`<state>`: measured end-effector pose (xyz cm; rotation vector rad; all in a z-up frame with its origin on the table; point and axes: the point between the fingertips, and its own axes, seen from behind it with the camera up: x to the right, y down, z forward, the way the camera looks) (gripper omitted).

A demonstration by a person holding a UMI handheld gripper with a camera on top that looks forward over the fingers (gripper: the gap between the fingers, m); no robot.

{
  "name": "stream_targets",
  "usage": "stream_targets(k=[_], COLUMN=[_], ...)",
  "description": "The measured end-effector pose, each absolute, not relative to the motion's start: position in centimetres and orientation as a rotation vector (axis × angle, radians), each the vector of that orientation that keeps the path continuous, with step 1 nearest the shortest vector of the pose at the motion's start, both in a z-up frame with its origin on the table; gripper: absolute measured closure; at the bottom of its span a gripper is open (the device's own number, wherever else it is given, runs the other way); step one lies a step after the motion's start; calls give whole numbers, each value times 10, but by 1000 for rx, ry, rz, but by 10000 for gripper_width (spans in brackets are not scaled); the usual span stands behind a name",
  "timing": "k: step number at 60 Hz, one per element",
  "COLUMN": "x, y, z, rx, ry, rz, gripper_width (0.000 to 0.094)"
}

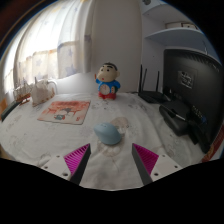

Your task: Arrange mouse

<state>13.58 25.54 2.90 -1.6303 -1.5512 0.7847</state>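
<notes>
Two pink-padded fingers (pixel 77 158) of the gripper (pixel 112 160) stood wide apart, holding nothing. Just ahead of them lay the pale blue mouse (pixel 108 131) on the white table (pixel 60 135), before a cartoon figurine (pixel 108 82). Advancing squarely would probably let both pads flank it evenly.

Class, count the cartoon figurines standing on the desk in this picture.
1: the figurine stands beyond the open gripper, right of the flat book. Others may be hidden.
</notes>
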Motion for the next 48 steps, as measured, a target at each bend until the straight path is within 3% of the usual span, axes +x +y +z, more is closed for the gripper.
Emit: stream_targets(k=[16,33,37,41,48], x=[57,13,11,11,10], y=[265,274,271,266,265], z=[-6,-13,-15,-16,-12], rx=[-1647,-1659,-1674,-1677,-1652], ry=[-1610,-1618,-1621,-1640,-1665], rz=[781,777,787,774,680], gripper_width=[79,110,190,429,505])
